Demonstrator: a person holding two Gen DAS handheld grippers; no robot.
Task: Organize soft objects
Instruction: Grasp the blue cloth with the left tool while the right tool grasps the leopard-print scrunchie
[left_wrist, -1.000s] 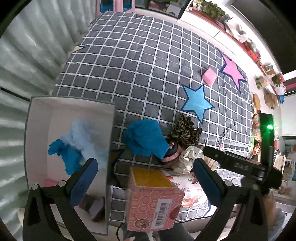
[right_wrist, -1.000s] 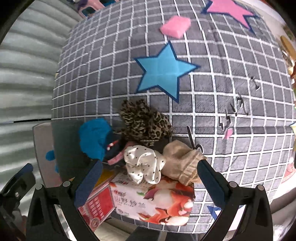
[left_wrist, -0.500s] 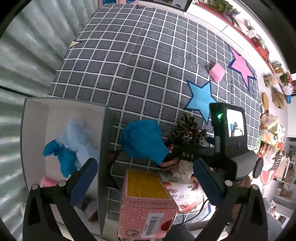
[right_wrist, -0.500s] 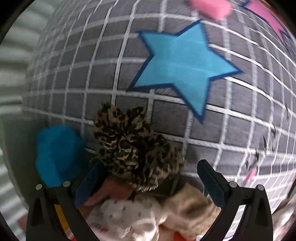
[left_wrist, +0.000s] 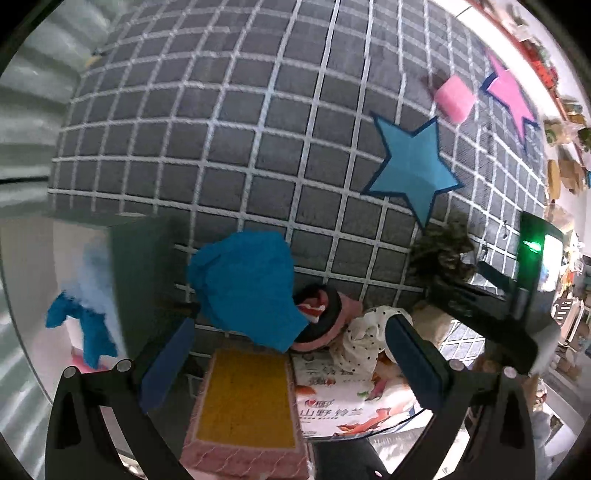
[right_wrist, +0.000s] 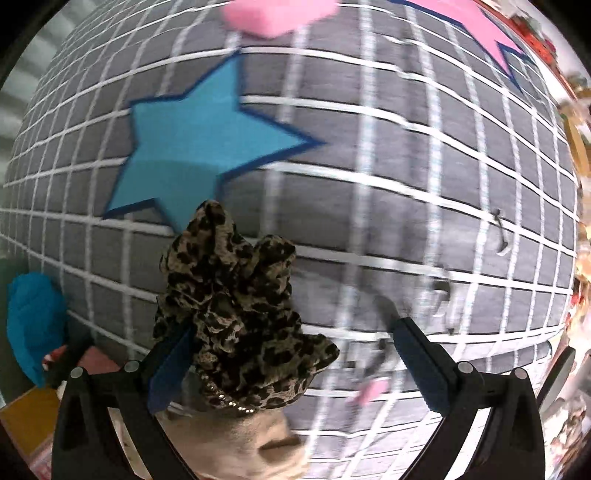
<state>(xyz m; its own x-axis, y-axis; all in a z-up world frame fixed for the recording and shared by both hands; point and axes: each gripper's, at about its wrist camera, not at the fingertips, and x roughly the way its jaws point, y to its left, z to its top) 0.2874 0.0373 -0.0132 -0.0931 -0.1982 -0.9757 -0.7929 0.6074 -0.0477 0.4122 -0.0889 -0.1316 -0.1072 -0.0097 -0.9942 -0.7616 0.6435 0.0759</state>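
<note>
A pile of soft things lies on the grey checked mat (left_wrist: 236, 147). It holds a blue cloth (left_wrist: 247, 288), a pink and black band (left_wrist: 325, 317), a white dotted scrunchie (left_wrist: 369, 332) and a leopard scrunchie (left_wrist: 439, 251). My left gripper (left_wrist: 290, 350) is open just short of the blue cloth. My right gripper (right_wrist: 293, 363) is open around the leopard scrunchie (right_wrist: 236, 314), which rests against the left finger (right_wrist: 170, 369). A beige sock (right_wrist: 255, 439) lies under it.
A white box (left_wrist: 136, 266) at the left holds a light blue fluffy piece (left_wrist: 96, 273) and a blue cloth (left_wrist: 88, 328). A pink carton with a yellow top (left_wrist: 240, 398) and a tissue pack (left_wrist: 340, 398) sit near me. A pink sponge (left_wrist: 454, 98) lies far off.
Both grippers have come down closer to the pile. The right one pushed forward until the leopard scrunchie sat between its fingers.
</note>
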